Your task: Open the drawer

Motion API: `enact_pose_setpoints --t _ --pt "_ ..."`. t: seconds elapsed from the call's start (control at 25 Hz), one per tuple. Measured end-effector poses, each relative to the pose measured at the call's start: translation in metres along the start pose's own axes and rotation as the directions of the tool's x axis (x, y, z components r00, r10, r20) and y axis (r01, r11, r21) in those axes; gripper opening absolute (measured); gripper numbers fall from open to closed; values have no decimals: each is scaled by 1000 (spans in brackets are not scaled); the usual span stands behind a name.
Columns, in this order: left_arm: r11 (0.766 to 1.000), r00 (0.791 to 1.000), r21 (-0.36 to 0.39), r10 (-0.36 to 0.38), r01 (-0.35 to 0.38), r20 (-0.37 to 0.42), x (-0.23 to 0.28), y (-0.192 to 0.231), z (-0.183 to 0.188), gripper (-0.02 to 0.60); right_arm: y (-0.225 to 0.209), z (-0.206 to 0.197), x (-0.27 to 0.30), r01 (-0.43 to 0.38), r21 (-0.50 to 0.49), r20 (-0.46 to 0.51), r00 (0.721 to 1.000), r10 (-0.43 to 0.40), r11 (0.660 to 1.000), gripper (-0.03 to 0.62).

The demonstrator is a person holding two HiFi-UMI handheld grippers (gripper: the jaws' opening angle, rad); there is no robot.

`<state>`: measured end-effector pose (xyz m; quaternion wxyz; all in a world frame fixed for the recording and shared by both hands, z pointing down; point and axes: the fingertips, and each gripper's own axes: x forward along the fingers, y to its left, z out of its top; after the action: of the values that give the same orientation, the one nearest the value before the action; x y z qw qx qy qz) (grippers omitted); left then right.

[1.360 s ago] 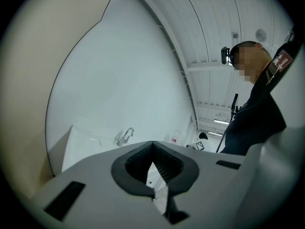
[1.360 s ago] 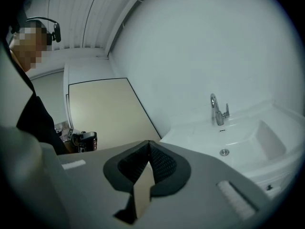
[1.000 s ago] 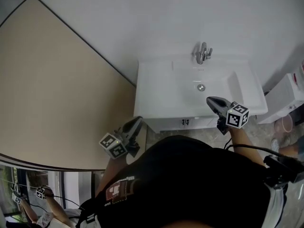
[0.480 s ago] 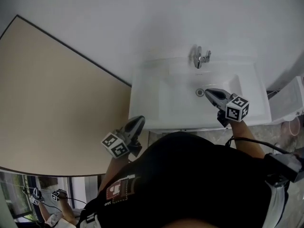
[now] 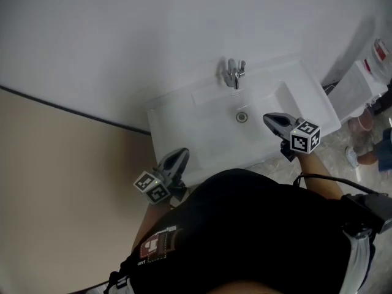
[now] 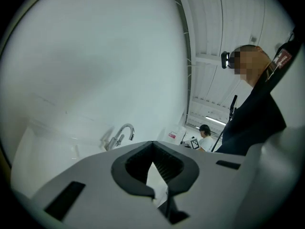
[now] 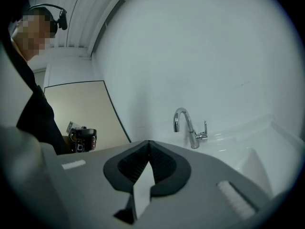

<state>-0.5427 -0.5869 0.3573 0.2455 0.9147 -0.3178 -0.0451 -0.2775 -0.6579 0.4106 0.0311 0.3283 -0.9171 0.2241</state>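
Note:
The drawer is hidden in every view; the person's dark torso covers the cabinet front below the white washbasin (image 5: 184, 124). A chrome tap (image 5: 233, 73) stands at the basin's back, with the drain (image 5: 242, 117) in the bowl. My left gripper (image 5: 181, 154) hangs at the basin's front left edge, jaws shut and empty. In the left gripper view my left gripper (image 6: 152, 145) points level along the basin top, toward the tap (image 6: 119, 135). My right gripper (image 5: 268, 119) hovers over the bowl just right of the drain, shut on nothing. The right gripper view shows my right gripper (image 7: 148, 144) facing the tap (image 7: 190, 128).
A white wall runs behind the basin. A beige panel (image 5: 55, 188) fills the left side. A white box-like unit (image 5: 361, 81) and someone's feet (image 5: 367, 155) are at the right. A distant seated person (image 6: 206, 136) shows in the left gripper view.
The head view has swung, so the basin now lies at a slant and the cabinet front with its handles has dropped out of sight. My left gripper has closed in on the basin's front edge.

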Motion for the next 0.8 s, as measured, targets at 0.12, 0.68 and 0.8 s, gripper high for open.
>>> enact_pose_setpoints --t 0.12,0.68,0.8 --pt "996 996 -13 -90 90 -27 -4 31 13 -12 19 5 9 94 1 22 995 -94 996 -3" --pt "940 928 -4 -337 341 -157 22 64 20 -12 53 -11 19 313 14 16 950 -313 950 -3" --pt "933 918 26 -347 358 -192 37 44 9 -12 39 -16 -5 327 30 40 944 -328 945 -3"
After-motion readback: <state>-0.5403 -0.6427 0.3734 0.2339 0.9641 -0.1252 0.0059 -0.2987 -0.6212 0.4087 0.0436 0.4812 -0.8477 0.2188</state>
